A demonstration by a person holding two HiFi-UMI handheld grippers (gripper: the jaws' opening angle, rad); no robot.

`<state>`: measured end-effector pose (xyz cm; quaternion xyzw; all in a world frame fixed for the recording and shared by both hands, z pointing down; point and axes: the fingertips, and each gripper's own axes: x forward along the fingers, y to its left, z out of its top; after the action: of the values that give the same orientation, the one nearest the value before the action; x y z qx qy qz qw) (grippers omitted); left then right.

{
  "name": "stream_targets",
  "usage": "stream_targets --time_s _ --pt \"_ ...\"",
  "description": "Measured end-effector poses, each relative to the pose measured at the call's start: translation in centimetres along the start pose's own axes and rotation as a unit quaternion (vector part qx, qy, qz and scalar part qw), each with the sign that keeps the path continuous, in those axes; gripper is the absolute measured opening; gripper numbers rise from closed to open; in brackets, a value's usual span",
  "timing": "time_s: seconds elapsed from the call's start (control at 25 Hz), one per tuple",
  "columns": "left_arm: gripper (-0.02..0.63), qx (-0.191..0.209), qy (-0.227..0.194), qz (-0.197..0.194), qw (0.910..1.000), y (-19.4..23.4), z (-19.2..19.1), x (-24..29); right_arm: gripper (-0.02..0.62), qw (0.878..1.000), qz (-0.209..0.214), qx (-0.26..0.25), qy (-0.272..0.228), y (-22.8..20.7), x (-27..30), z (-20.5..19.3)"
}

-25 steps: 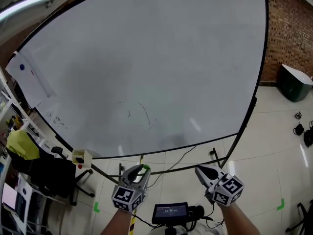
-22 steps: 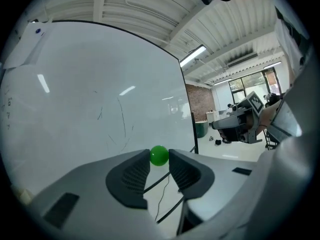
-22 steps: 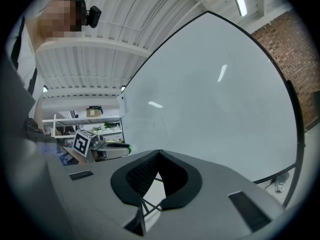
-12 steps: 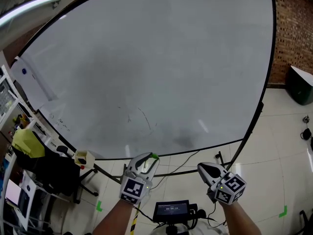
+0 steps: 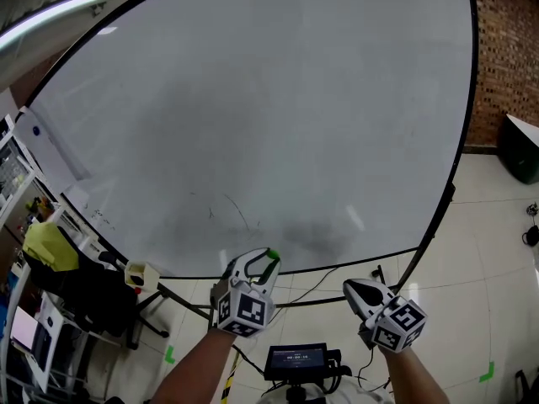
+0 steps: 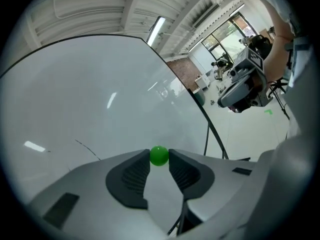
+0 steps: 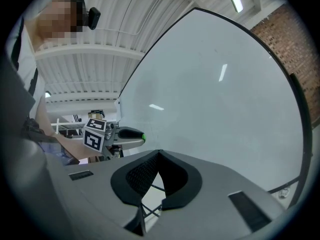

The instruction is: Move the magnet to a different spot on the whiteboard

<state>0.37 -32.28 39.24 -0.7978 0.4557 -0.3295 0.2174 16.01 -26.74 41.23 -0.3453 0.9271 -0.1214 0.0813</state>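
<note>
Foreground: showing a small black device with a lit screen (image 5: 295,363) at the bottom centre of the head view, sitting between two bare forearms. Just beyond it, pinching a small green ball magnet (image 6: 159,155) between the very tips of the left gripper (image 5: 268,259), with the ribbed pads pressing on it from both sides and the marker cube facing the camera. Holding that magnet in front of the lower edge of the whiteboard (image 5: 269,116), near a few thin dark pen strokes (image 5: 237,211); not showing clearly whether magnet and board are touching. Keeping the right gripper (image 5: 352,289) clenched beside it and well apart from the left one, jaw tips meeting, pointing roughly level toward the board's lower right part. Filling most of the head view with the large black-framed board, mostly wiped, carrying a grey smudge low down and light reflections. Hanging a white sheet of paper (image 5: 46,146) at the board's left edge. Standing on a black metal stand, with a cable trailing under it across the pale tiled floor (image 5: 497,251). Further left, showing a small cream box (image 5: 141,273) by the board's bottom corner and a yellow object (image 5: 48,247) among desk clutter. Furthest off, showing a red brick wall (image 5: 505,57) and a dark bin (image 5: 524,150) at the right.
</note>
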Motion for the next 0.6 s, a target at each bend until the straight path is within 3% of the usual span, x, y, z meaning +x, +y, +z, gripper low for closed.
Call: stream_targets --time_s 0.2,0.36,0.6 --pt "0.127 0.080 0.030 0.045 0.9953 0.5 1.5 2.2 0.028 1.000 0.006 0.007 -0.002 -1.9 -0.3 0.2" --pt "0.127 0.127 0.043 0.055 0.9895 0.4 2.8 3.9 0.028 1.000 0.012 0.012 -0.002 -3.2 -0.3 0.2" --pt "0.127 0.208 0.063 0.071 0.9735 1.0 4.0 6.9 0.028 1.000 0.018 0.018 0.000 -5.3 -0.5 0.2"
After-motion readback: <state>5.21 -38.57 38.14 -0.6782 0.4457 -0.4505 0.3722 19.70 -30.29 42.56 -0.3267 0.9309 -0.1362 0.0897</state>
